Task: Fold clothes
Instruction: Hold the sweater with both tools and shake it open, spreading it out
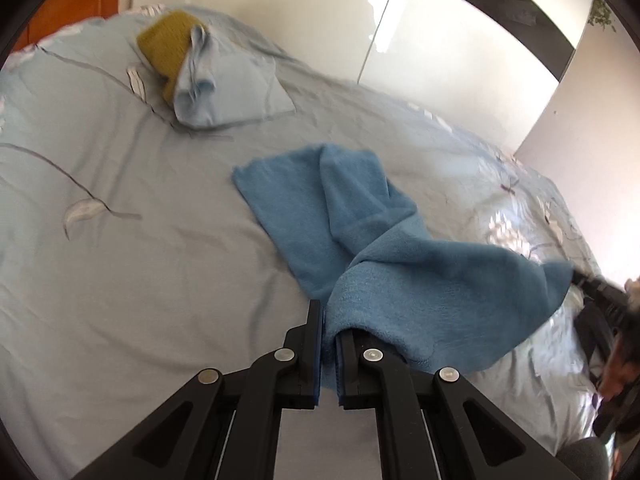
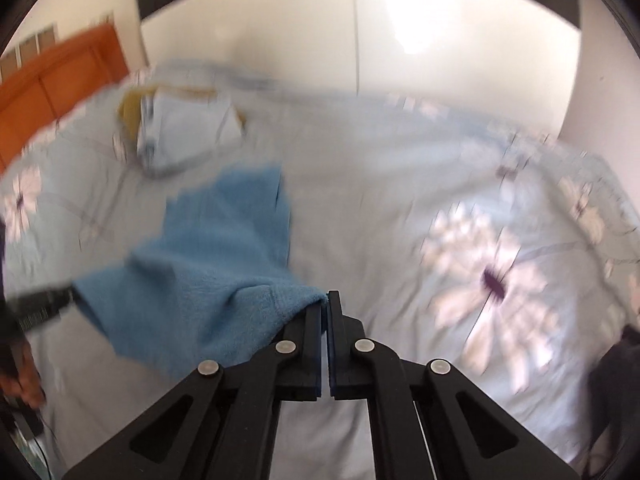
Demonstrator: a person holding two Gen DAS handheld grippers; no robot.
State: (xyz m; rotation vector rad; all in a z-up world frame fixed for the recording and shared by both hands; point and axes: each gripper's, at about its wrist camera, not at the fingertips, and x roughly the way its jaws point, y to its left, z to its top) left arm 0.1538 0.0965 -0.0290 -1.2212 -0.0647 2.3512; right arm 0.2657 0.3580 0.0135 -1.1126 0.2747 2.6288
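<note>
The left gripper (image 1: 329, 322) is clamped on one end of the blue towel (image 1: 360, 232), which drapes ahead of it onto the bed (image 1: 120, 280). The right gripper (image 2: 325, 304) pinches another corner, cloth trailing to its left. Folded clothes (image 1: 188, 76) lie far ahead

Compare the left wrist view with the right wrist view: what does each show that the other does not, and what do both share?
Only the left wrist view shows the left tongs shut on the blue towel, and greenery at top right. Only the right wrist view shows the right tongs pinching a towel corner, and a dark-centred flower print. Both share the towel, the bedspread, the folded pile, the white wardrobe and the orange headboard.
</note>
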